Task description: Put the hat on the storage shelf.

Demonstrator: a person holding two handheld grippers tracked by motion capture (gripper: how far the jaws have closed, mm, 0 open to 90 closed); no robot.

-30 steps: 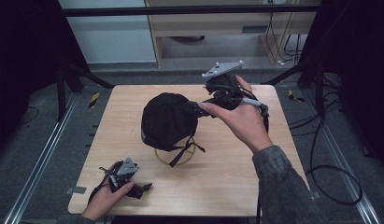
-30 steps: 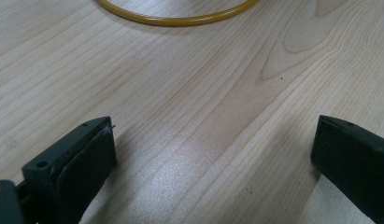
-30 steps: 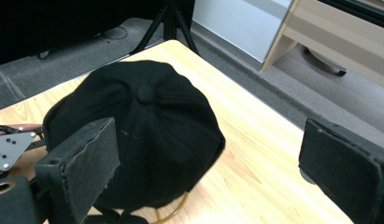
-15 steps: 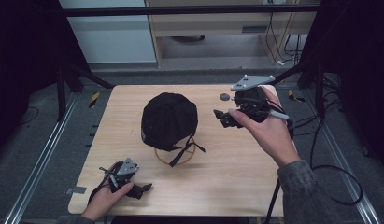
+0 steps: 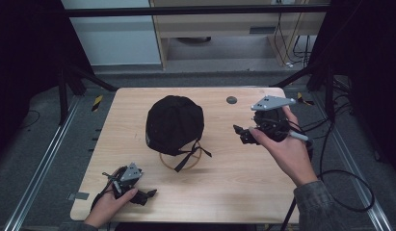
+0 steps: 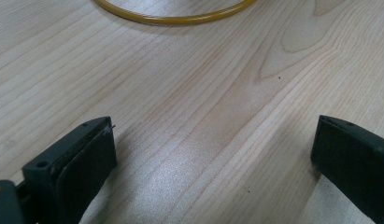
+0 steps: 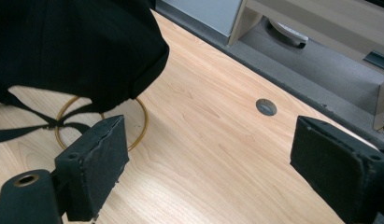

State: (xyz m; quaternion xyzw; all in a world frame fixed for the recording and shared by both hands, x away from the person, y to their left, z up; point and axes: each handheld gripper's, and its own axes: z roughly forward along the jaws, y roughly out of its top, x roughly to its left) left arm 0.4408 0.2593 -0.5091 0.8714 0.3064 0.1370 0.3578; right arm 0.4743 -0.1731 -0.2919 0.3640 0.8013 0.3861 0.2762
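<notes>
The black cap (image 5: 174, 124) sits on a yellow ring stand (image 5: 180, 161) mid-counter (image 5: 224, 187), straps dangling. The right hand-held gripper (image 5: 243, 134) hovers just beside it, released and empty. The left hand-held gripper (image 5: 146, 195) rests released near the counter's front edge.

Dim, grainy high view; sharper gripper views, soft overhead sheen.

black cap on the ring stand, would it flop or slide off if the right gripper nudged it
The black cap is probably soft: its edge droops and its straps dangle loose in the right gripper view, so it would likely fold where pinched. It sits draped on a thin ring stand, so a sideways nudge from the open right gripper could well tip or drag both.
</notes>
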